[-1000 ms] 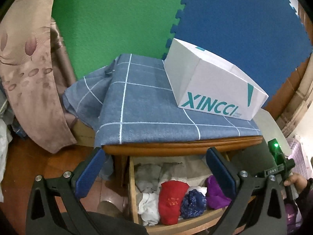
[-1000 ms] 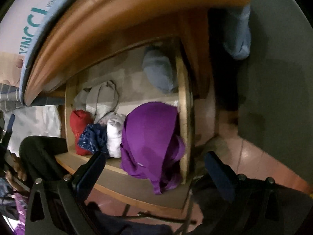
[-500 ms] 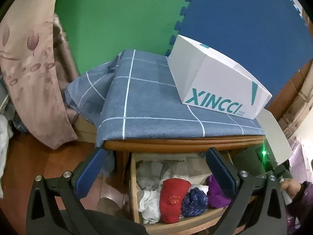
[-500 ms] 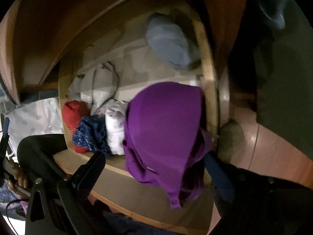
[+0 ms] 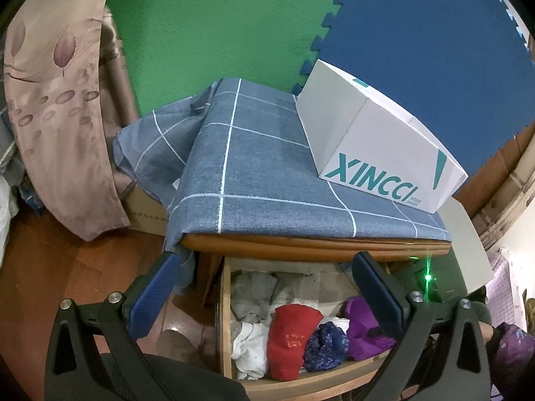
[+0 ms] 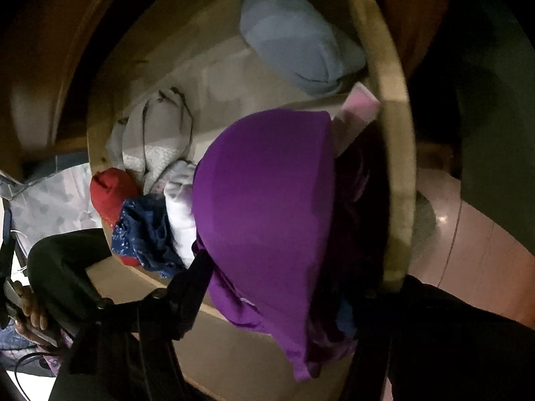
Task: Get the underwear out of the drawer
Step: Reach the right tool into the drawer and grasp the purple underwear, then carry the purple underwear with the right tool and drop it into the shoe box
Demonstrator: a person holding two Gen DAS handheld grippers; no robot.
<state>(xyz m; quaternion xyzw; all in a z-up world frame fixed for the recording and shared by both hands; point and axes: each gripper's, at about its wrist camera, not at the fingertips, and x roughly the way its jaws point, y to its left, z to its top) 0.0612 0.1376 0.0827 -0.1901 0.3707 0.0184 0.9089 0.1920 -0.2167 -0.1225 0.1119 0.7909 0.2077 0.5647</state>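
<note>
- The right gripper (image 6: 277, 277) points steeply down into the open drawer (image 6: 398, 153), and its jaws have just been closing, with the purple underwear (image 6: 267, 200) between them. Its left finger (image 6: 197, 277) lies against the fabric's edge at 7 o'clock; the right finger is lost in shadow behind the cloth, so I cannot tell whether the pads press on it yet.
- The purple underwear fills the middle of the right wrist view, lying at the drawer's right front corner with a fold hanging over the front wall towards 5 o'clock.
- Just beside it, at 9 o'clock, sit a white roll (image 6: 180, 214), a dark blue patterned roll (image 6: 147, 234) and a red roll (image 6: 112, 193) in a row along the front wall.
- Further back, grey garments (image 6: 157, 127) lie at 10 o'clock and a pale blue bundle (image 6: 297, 43) at 1 o'clock in the far right corner.
- The left gripper (image 5: 264, 295) hangs above the drawer front with its blue-padded fingers (image 5: 153, 297) wide apart and nothing between them.
- In its view the drawer (image 5: 225, 317) is at 6 o'clock, with the red roll (image 5: 292, 341), the blue one (image 5: 326, 347) and the purple underwear (image 5: 361, 330) in a row running left to right.
- Above the drawer, a blue checked cloth (image 5: 267, 173) covers the cabinet top, and a white XINCCI box (image 5: 378, 147) stands on it at 2 o'clock.
- Green (image 5: 217, 26) and blue foam mats (image 5: 424, 40) line the wall behind; a patterned curtain (image 5: 57, 117) hangs at 9 o'clock.
- A person's hand (image 5: 488, 332) shows at 4 o'clock.
</note>
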